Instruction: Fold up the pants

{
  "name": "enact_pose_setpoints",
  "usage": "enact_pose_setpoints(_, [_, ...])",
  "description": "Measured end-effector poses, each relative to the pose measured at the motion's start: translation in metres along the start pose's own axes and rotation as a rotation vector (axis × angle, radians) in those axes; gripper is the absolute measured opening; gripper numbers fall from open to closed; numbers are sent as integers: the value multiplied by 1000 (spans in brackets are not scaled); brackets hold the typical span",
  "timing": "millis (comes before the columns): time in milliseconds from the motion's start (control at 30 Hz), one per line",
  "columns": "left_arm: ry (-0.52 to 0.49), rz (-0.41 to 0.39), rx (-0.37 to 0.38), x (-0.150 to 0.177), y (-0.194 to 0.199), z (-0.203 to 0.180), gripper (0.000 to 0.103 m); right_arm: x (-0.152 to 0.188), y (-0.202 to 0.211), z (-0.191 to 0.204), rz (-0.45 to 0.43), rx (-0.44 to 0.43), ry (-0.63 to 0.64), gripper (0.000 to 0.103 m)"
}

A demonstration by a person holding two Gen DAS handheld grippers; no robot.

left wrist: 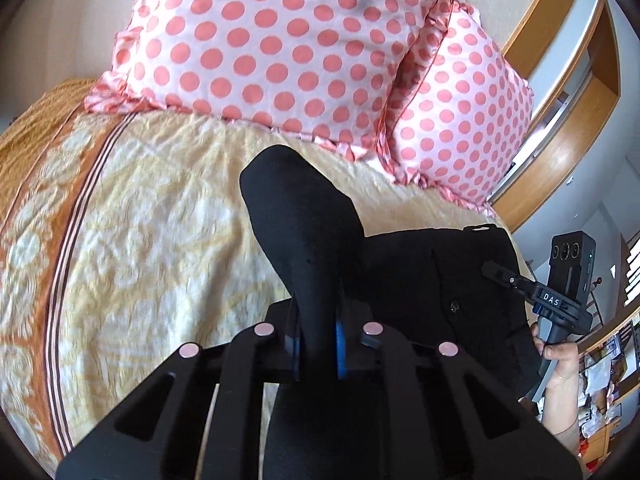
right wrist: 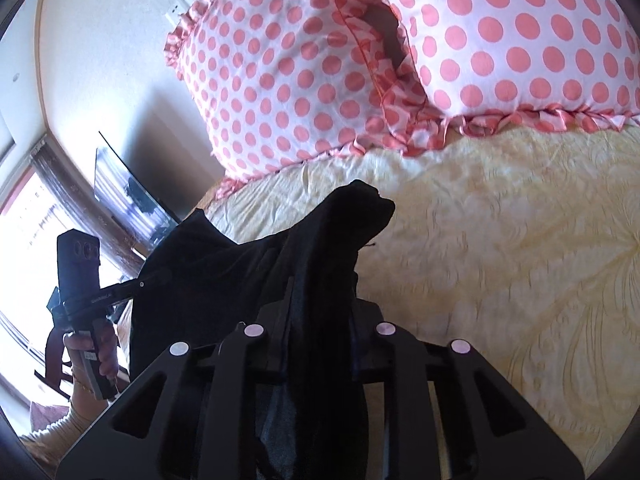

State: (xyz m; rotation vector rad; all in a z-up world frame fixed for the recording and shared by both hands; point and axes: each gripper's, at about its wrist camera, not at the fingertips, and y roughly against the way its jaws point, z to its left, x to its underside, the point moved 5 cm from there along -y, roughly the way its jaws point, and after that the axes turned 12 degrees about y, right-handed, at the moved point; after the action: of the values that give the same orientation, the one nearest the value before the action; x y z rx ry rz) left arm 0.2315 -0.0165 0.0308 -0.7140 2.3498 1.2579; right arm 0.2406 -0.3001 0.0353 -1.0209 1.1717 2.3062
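Observation:
The black pants point(left wrist: 304, 216) hang lifted above the bed, stretched between both grippers. In the left wrist view my left gripper point(left wrist: 318, 344) is shut on a bunched edge of the cloth, which sticks up past the blue pads. The right gripper point(left wrist: 490, 269) reaches into the same cloth from the right, held by a hand point(left wrist: 560, 360). In the right wrist view my right gripper point(right wrist: 320, 320) is shut on a thick fold of the pants point(right wrist: 320, 248), which hides its fingertips. The left gripper point(right wrist: 134, 286) bites the cloth's far left edge, a hand point(right wrist: 88, 352) on its grip.
A cream and orange patterned bedspread point(left wrist: 160, 220) lies under the pants. Two pink polka-dot pillows point(left wrist: 260, 40) point(right wrist: 280, 80) stand against the wall behind. A wooden frame point(left wrist: 568, 152) runs along the bed's right side. A dark screen point(right wrist: 128, 196) and a bright window sit left.

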Motion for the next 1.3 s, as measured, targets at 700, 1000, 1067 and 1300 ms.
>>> enact_pose_setpoints(700, [91, -63, -168, -79, -83, 50, 50, -53, -81, -69, 137, 315, 3, 54])
enact_pose_setpoints(1000, [-6, -167, -61, -34, 10, 0, 86, -21, -10, 14, 57, 385, 283, 54])
enact_pose_setpoints(1067, [-35, -111, -24, -6, 8, -15, 86, -5, -16, 31, 83, 370, 325, 54])
enact_pose_setpoints(1300, [-102, -8, -160, 50, -32, -16, 89, 29, -46, 52, 210, 465, 410, 57])
